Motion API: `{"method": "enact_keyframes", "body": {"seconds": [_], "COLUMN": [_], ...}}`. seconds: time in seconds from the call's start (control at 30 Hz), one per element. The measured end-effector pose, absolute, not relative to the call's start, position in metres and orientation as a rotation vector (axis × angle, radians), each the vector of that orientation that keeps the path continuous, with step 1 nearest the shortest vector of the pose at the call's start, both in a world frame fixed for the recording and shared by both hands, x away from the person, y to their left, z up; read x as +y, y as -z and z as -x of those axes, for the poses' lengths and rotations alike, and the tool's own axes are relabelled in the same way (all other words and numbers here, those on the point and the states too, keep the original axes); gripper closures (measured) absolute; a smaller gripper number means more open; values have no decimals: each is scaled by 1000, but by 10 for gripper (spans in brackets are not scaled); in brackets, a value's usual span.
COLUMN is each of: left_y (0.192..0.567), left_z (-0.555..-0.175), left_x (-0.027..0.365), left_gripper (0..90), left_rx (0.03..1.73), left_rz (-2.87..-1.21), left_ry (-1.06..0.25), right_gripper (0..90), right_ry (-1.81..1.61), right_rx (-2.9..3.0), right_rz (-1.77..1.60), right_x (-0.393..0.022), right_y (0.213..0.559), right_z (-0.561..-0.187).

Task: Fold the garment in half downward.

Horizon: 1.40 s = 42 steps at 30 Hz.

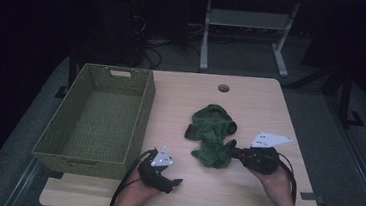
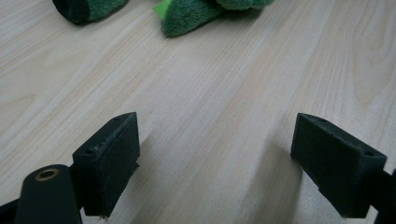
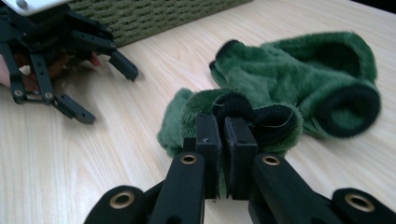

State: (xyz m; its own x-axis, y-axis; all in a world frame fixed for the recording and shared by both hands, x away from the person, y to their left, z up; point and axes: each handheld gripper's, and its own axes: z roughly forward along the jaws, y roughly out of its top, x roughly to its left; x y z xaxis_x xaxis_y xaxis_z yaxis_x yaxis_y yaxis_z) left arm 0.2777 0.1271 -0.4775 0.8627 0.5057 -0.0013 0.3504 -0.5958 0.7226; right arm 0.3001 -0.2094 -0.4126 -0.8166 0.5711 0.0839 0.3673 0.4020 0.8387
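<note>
Two green socks [image 1: 212, 134] lie near the desk's [image 1: 251, 99] right edge. The right gripper's [image 3: 226, 135] fingers are clamped on the nearer sock's cuff. The left gripper [image 2: 215, 154], fingers apart, hovers near the front edge.

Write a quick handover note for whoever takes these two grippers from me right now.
Right gripper: fingers shut on the near edge of the green fleece garment on the table.
Left gripper: open, holding nothing, low over bare wood left of the garment.
The garment's farther part lies crumpled mid-table; I cannot tell if it is one piece or two.
The woven basket stands at the table's left edge, with nothing inside it.
Done: one grasp. Left, probably: lift the fleece into the basket.
</note>
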Motion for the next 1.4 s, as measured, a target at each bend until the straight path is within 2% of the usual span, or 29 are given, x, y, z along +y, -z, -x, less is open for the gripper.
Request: {"method": "enact_keyframes", "body": {"seconds": [0.53, 0.7, 0.8, 1.1, 1.4], "left_y": [477, 477, 477, 477, 477], "left_z": [-277, -277, -277, -277, -277], "left_x": [127, 128, 128, 128, 128], "left_gripper": [150, 149, 149, 149, 149], "left_rx": [619, 619, 618, 620, 619], "left_rz": [-2267, -2271, -2271, -2270, -2270], "left_ry": [-263, -264, -268, -269, -269], "right_gripper": [851, 813, 762, 760, 605], "right_ry": [-1375, -1377, -1409, -1413, -1389], "right_rx": [2494, 2496, 2451, 2448, 2418], "right_rz": [-812, -820, -816, -840, -903], "right_x": [-175, -165, -161, -161, -176], "right_y": [417, 421, 418, 410, 408], "right_z": [-325, -337, -342, -345, -342]}}
